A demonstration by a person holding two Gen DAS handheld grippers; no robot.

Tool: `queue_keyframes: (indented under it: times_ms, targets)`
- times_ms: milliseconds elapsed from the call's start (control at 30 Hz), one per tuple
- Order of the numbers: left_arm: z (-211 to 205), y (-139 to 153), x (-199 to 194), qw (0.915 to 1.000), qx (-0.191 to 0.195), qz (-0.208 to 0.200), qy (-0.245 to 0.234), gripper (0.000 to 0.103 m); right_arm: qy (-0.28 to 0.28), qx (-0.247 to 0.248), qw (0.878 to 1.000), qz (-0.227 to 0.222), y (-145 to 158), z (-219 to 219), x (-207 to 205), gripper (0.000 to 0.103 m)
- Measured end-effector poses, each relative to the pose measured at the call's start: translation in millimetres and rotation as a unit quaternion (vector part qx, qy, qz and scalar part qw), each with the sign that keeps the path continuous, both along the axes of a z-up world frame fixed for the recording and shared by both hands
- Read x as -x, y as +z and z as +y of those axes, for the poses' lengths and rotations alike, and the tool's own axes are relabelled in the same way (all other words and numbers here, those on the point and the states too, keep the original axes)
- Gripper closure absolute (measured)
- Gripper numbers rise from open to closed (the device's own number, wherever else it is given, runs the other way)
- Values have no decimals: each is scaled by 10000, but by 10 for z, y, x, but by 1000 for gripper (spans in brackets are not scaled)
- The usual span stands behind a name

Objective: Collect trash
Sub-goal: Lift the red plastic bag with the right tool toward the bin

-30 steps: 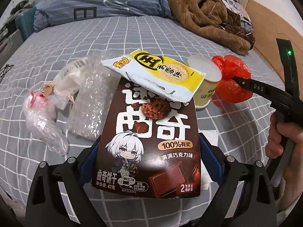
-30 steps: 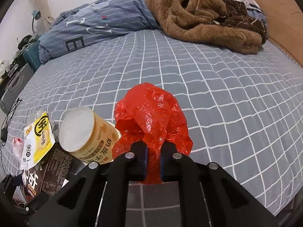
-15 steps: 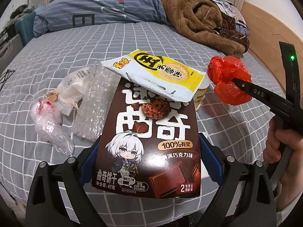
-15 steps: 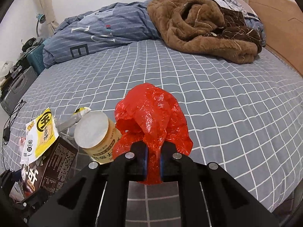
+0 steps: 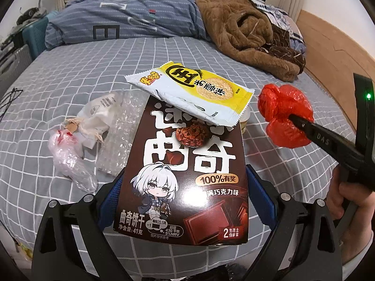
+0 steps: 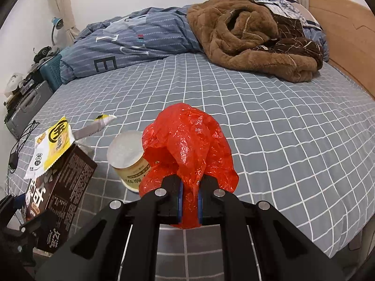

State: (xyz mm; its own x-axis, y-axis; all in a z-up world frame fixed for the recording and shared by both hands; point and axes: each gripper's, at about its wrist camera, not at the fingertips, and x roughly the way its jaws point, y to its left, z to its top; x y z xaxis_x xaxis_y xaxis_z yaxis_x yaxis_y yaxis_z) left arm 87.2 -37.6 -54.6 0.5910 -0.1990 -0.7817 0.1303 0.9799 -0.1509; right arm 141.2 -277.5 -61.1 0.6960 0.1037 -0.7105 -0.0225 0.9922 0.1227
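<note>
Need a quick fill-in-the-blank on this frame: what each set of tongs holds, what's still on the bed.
1. The right tongs are shut on a crumpled ____ plastic bag.
2. The left tongs grip a brown cookie box; on its top lies a ____ and white snack wrapper.
3. The cup stands upright on the ____.

Missing words: red; yellow; bed

Both wrist views look steeply down across the checked bed [image 5: 178,53] toward the far wall. Left view sits close behind the cookie box [image 5: 185,178]; right view close behind the red bag [image 6: 187,149]. Both show box, bag, brown blanket [image 6: 253,37]
</note>
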Motion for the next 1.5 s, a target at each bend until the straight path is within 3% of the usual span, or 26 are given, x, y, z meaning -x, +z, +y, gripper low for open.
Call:
queue_keyframes:
  times_ms: [267, 600, 933, 1400, 1500]
  targets:
    - [-28, 107, 95, 10000, 5, 27, -36, 11, 38, 32, 10000, -46, 106, 2, 202, 95]
    - [-29, 158, 155, 9979, -136, 615, -172, 11, 194, 207, 9995, 99, 248, 102, 405, 95]
    - [-82, 334, 305, 9964, -464, 646, -293, 11, 215, 218, 9993, 195, 421, 143, 665, 95]
    - [68, 612, 674, 9986, -307, 372, -194, 11, 266, 134, 9995, 90, 627, 147, 1043, 95]
    - [84, 558, 711, 9981, -255, 524, -222, 11, 265, 118, 9995, 137, 596, 150, 1111, 95]
